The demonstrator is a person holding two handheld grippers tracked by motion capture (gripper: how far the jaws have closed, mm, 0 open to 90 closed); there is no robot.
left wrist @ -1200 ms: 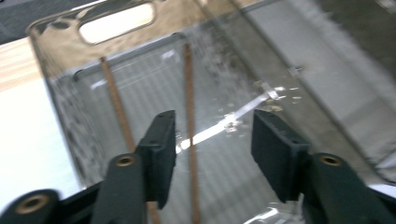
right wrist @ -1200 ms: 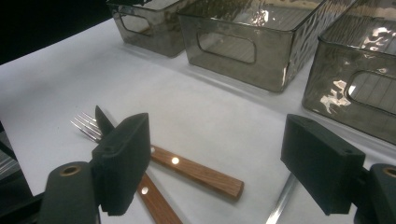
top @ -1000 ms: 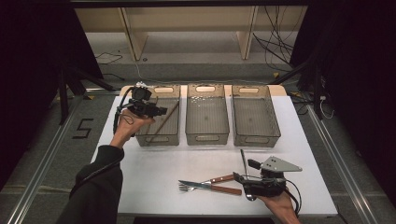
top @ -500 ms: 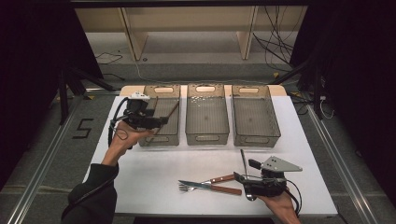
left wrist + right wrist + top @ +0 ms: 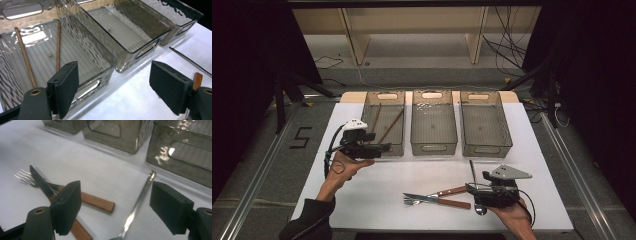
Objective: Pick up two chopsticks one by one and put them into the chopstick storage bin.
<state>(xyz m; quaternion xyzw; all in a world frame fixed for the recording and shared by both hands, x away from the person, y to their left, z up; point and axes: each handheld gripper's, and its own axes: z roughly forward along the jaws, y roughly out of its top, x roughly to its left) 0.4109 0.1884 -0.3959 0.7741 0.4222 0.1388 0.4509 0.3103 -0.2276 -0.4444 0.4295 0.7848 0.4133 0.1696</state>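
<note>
Two wooden chopsticks point(image 5: 391, 125) point(image 5: 25, 57) lie in the left clear bin point(image 5: 403, 131) point(image 5: 100, 53). My left gripper point(image 5: 384, 147) point(image 5: 113, 75) hovers at that bin's near left corner. Its jaws have just been opening and stand open with nothing between them. Near the front right, my right gripper point(image 5: 474, 189) point(image 5: 115, 200) rests low over the white table point(image 5: 412, 175), open. A metal spoon point(image 5: 472, 172) point(image 5: 140, 197) lies on the table between its jaws, untouched. A wooden-handled knife point(image 5: 447, 201) point(image 5: 40, 182) and a fork point(image 5: 412, 201) point(image 5: 23, 176) lie crossed just to its left.
The middle bin point(image 5: 432, 146) and right bin point(image 5: 486, 147) stand in a row with the left one along the table's back. Wooden shelving and cables lie on the floor beyond. The table's front edge runs close under both hands.
My left gripper has drawn back from over the left bin toward the near side and sunk a little, its jaws wider. Both chopsticks now show in the bin. The right gripper has kept still.
</note>
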